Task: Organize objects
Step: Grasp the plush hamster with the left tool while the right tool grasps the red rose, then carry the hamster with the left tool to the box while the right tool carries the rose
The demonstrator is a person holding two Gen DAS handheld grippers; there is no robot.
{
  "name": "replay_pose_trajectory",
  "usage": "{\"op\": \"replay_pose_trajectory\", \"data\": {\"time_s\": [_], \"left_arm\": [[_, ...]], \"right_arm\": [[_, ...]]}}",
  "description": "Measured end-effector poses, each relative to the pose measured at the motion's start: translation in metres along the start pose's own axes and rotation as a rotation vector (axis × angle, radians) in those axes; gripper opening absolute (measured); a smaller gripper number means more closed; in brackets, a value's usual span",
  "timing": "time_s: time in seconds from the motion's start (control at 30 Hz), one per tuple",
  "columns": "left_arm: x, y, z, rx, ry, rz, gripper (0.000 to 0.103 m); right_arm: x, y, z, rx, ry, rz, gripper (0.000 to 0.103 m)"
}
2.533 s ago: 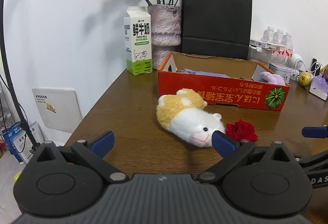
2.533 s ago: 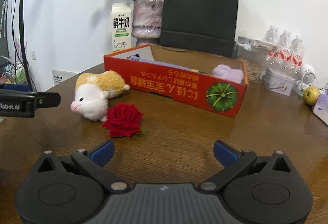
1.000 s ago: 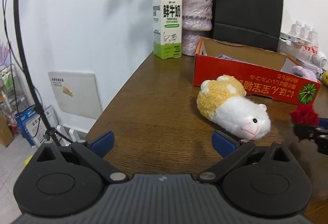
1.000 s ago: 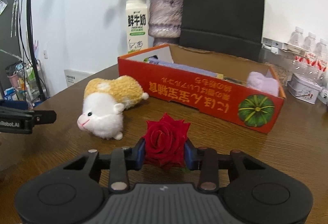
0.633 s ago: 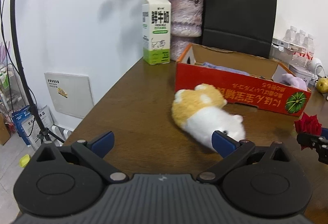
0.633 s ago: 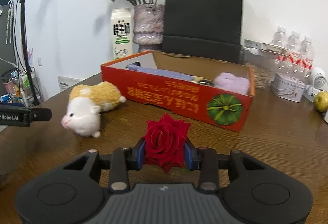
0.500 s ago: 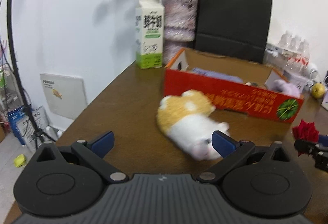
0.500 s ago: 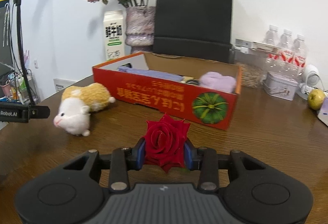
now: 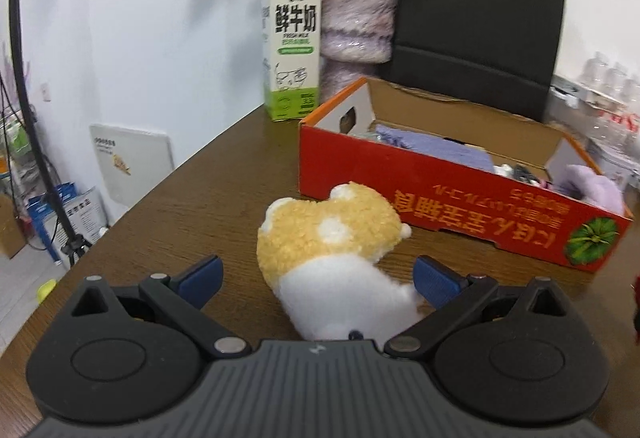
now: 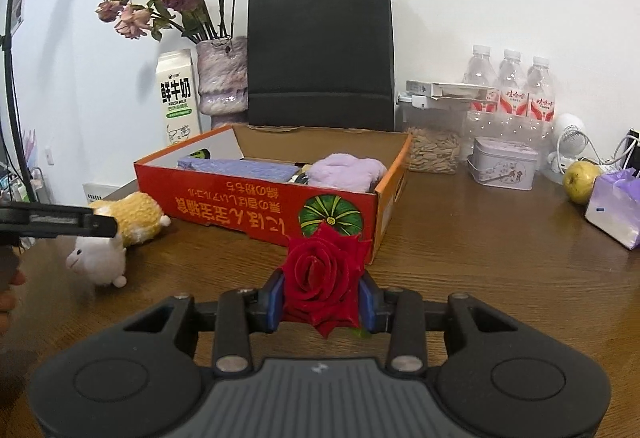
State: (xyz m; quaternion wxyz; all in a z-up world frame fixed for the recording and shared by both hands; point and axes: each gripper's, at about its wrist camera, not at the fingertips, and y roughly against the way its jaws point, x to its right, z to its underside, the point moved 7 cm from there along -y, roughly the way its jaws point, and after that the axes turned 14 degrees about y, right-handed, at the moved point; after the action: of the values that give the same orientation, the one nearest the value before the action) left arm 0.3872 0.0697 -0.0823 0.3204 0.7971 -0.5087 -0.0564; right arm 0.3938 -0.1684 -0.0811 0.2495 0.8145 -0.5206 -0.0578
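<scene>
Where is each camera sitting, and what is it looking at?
Left wrist: on the left gripper, facing the hamster lying between its open blue fingers, the box behind.
Right wrist: on the right gripper, facing the box; its fingers pinch a rose; a bit of hand shows at the left edge.
Both show the hamster, box, milk carton and black bag.

There is one red rose (image 10: 323, 276), one plush hamster (image 9: 340, 262), one red box (image 10: 256, 201), one milk carton (image 10: 179, 97), and three water bottles (image 10: 508, 85).
</scene>
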Motion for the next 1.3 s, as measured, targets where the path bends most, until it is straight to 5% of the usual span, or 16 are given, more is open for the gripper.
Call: {"op": "replay_pose_trajectory", "data": {"time_s": [0.2,0.53,0.7,0.77,1.17,1.3], "left_arm": [[0.000,-0.009,0.006,0.009,-0.005,-0.015,0.101],[-0.002,-0.007,0.012,-0.032,0.023,0.068,0.066],[-0.003,0.003,0.015,-0.035,0.004,0.099,0.058],[-0.004,0.008,0.016,-0.026,-0.002,0.108,0.047],[-0.018,0.061,0.047,-0.049,-0.036,0.213,0.047],[-0.027,0.068,0.049,-0.047,-0.025,0.213,0.058]], "right_arm": [[-0.006,-0.002,0.000,-0.006,0.013,-0.014,0.036],[-0.013,-0.003,0.001,-0.011,0.042,-0.008,0.036],[-0.014,-0.002,0.002,-0.009,0.047,-0.019,0.036],[-0.017,0.000,0.002,-0.005,0.050,-0.027,0.036],[-0.040,0.023,0.004,0.024,0.093,-0.056,0.036],[-0.048,0.035,0.009,0.034,0.102,-0.069,0.036]]}}
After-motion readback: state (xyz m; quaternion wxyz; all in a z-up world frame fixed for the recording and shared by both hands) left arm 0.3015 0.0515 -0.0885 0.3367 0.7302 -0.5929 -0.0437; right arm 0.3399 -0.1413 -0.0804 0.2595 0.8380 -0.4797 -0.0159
